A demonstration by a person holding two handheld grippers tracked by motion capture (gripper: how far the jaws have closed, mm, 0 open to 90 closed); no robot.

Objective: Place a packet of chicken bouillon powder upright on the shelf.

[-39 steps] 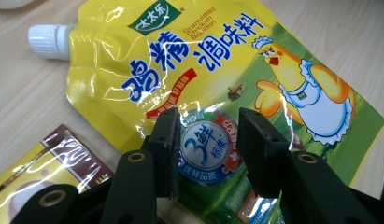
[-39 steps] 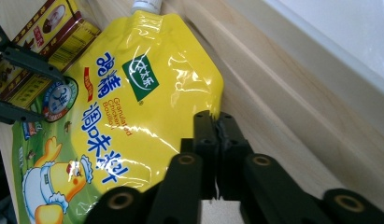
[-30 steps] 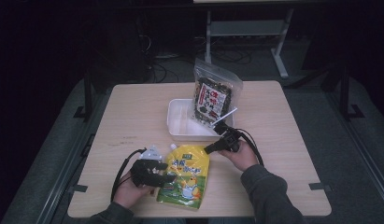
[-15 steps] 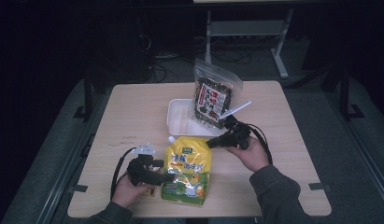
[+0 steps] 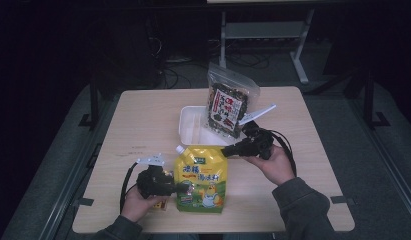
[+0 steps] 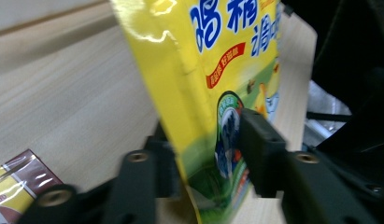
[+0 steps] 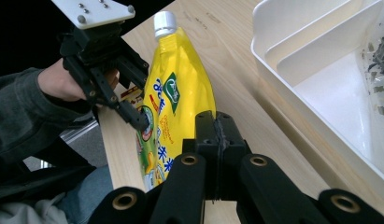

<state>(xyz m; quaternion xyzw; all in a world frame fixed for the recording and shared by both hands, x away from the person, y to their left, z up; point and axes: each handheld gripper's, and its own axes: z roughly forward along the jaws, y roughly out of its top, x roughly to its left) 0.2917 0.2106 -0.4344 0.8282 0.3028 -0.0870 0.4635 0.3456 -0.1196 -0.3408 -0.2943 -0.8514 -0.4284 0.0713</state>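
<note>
Yellow spouted plastic pouch (image 5: 200, 178) upright near the table's (image 5: 143, 125) front edge

Left gripper (image 5: 179, 187) just closed onto its lower edge; our right gripper (image 5: 232, 150), jaws pressed together empty, hovers before the white divided tray (image 5: 190, 127). Left gripper view catches a maroon packet (image 6: 14, 179).

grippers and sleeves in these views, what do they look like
Both are black. The left gripper carries a pale grey three-cornered plate studded with screws, and a black cable loops from its body. The right gripper has a similar pale plate and a black cable curving round the hand. Their jaws are blocky black bars joined by brass-coloured pivot pins. The person wears dark grey long sleeves.
</note>
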